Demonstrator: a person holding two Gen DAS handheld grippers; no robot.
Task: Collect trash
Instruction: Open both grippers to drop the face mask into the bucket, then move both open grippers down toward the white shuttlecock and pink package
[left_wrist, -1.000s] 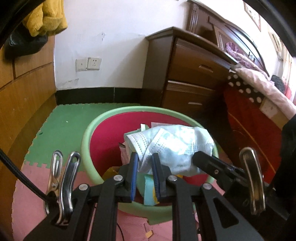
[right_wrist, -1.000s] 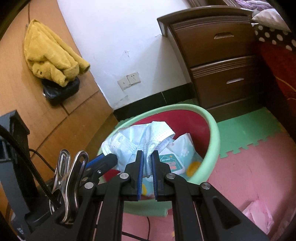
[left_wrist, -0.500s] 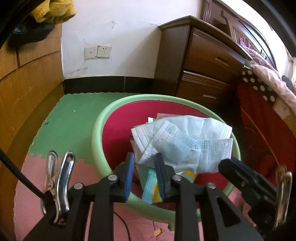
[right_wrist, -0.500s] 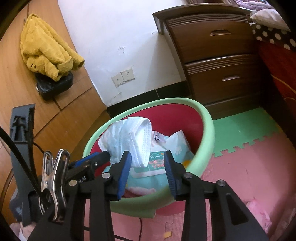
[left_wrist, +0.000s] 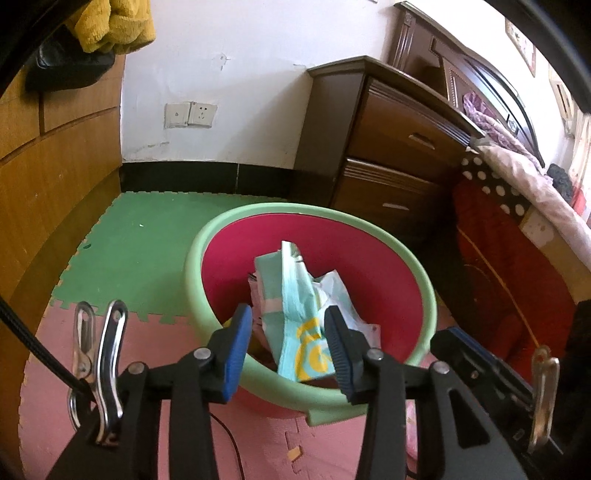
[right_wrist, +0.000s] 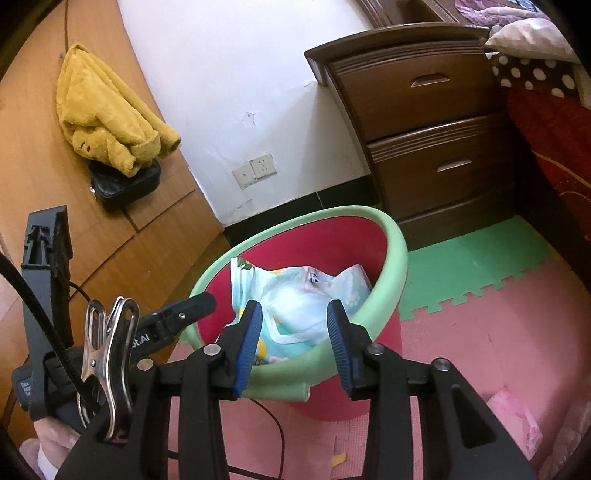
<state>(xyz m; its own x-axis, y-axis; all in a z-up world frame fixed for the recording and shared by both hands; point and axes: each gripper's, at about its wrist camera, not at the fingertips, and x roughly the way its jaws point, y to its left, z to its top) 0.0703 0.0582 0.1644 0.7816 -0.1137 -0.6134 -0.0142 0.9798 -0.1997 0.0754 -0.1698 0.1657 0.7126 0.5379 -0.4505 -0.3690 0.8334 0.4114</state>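
Red inside and rimmed in pale green foam, the round plastic bin (right_wrist: 388, 266) on the pink and green foam floor mat (left_wrist: 147, 240) now holds the pale blue face mask (right_wrist: 295, 314). A second ago both grippers pinched that mask above the rim; now it lies loose on the crumpled printed wrappers (left_wrist: 299, 314). The left gripper (left_wrist: 290, 350) has its jaws opening with nothing pressed between the pads, and the right gripper (right_wrist: 293, 343) stands apart and empty. This piece looks delivered. A pink crumpled scrap (right_wrist: 513, 413) on the mat probably comes next.
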